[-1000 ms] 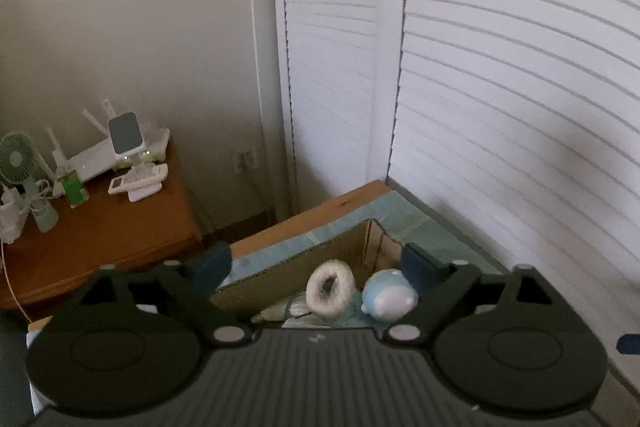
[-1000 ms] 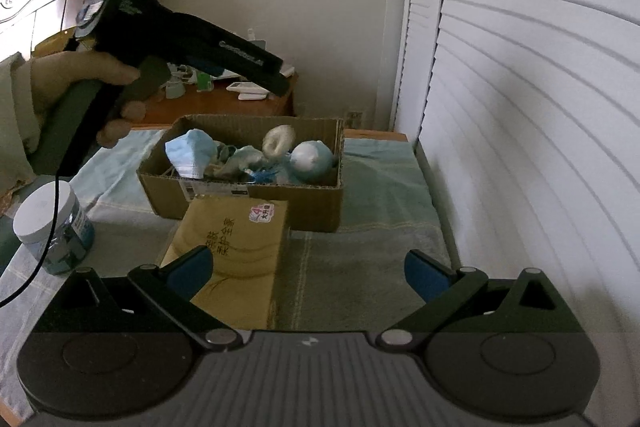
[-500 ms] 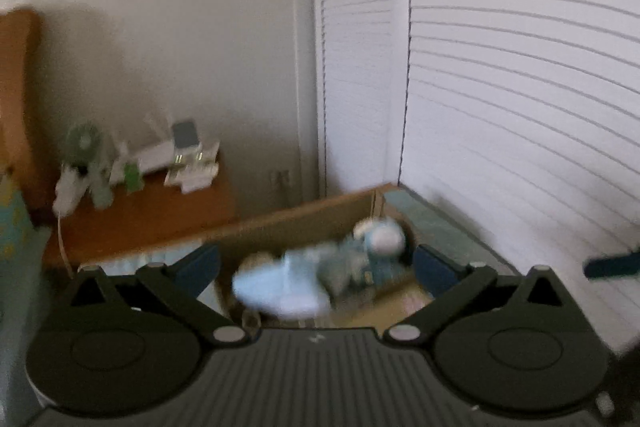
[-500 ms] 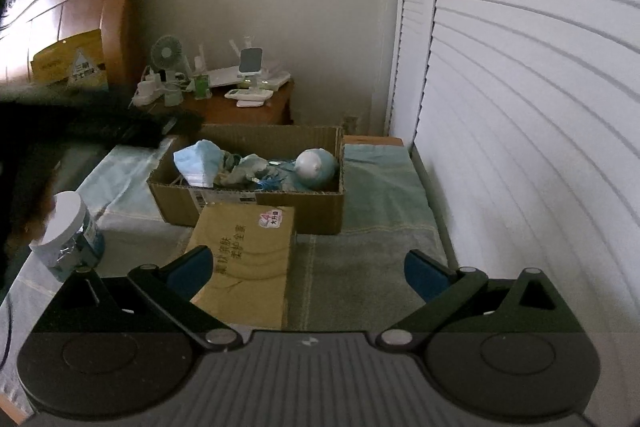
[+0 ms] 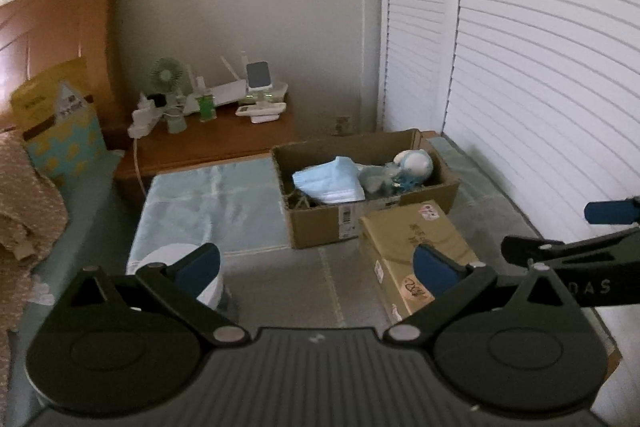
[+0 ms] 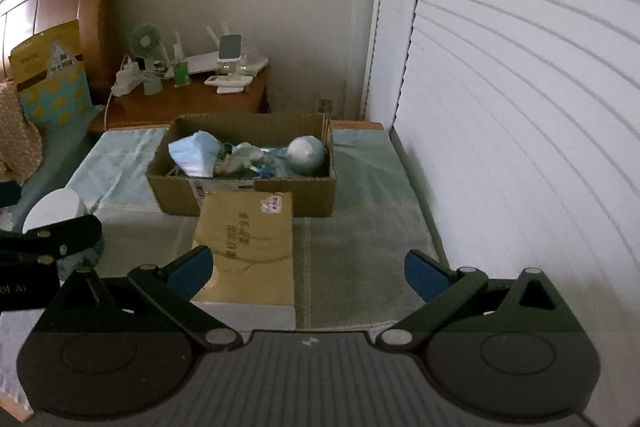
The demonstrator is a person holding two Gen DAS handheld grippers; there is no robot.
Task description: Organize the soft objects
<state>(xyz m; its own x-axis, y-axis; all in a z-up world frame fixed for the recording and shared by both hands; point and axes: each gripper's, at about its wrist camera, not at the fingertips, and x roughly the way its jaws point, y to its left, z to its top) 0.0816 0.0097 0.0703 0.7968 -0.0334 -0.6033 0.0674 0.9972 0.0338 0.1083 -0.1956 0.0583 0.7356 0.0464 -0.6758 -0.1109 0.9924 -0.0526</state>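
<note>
An open cardboard box [image 5: 316, 227] [image 6: 176, 195] stands on a low cloth-covered table. It holds a light blue face mask [image 5: 332, 183] [image 6: 192, 155], a round blue-and-white plush toy [image 5: 416, 163] [image 6: 306, 151] and other pale soft items [image 6: 244, 159]. My left gripper [image 5: 316, 267] is open and empty, well back from the box. My right gripper [image 6: 308, 271] is open and empty, above the near part of the table. The right gripper's fingers also show at the right edge of the left wrist view [image 5: 608, 213].
A flat tan carton [image 5: 416, 247] [image 6: 248, 239] lies in front of the box. A white lidded jar [image 5: 176, 267] [image 6: 54, 207] stands at the table's left. A wooden nightstand [image 6: 176, 103] with a fan and small devices, a headboard [image 5: 56, 39] and louvered doors [image 6: 520, 107] surround the table.
My left gripper has pulled back and away from over the box, so the whole box and table now show. My right gripper has stayed nearly still and open.
</note>
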